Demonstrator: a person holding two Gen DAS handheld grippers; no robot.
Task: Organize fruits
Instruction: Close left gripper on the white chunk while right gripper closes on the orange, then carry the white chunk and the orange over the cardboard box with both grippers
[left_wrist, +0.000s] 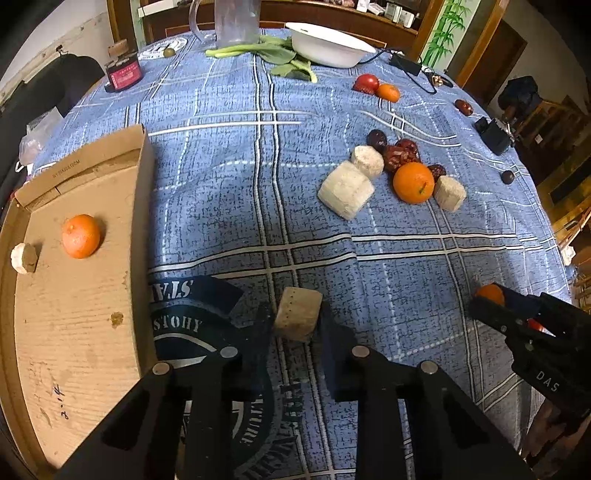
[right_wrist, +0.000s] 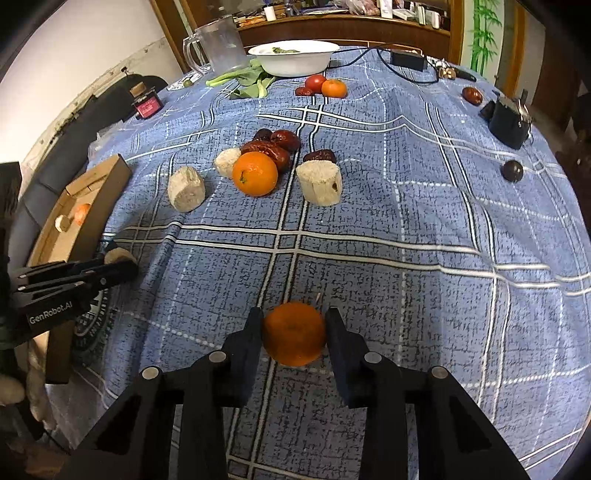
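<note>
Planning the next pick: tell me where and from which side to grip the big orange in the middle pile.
Grip the round orange across its widest middle, coming from above and the near side. Dark red dates crowd its far side, and pale cut chunks sit apart on both flanks, so fingers likely fit left and right.

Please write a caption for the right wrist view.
Right gripper holds an orange above the blue tablecloth.

Left gripper (left_wrist: 297, 314) clamped, right gripper (right_wrist: 294, 332) likewise — both loaded (fingers nearly level), well apart.
</note>
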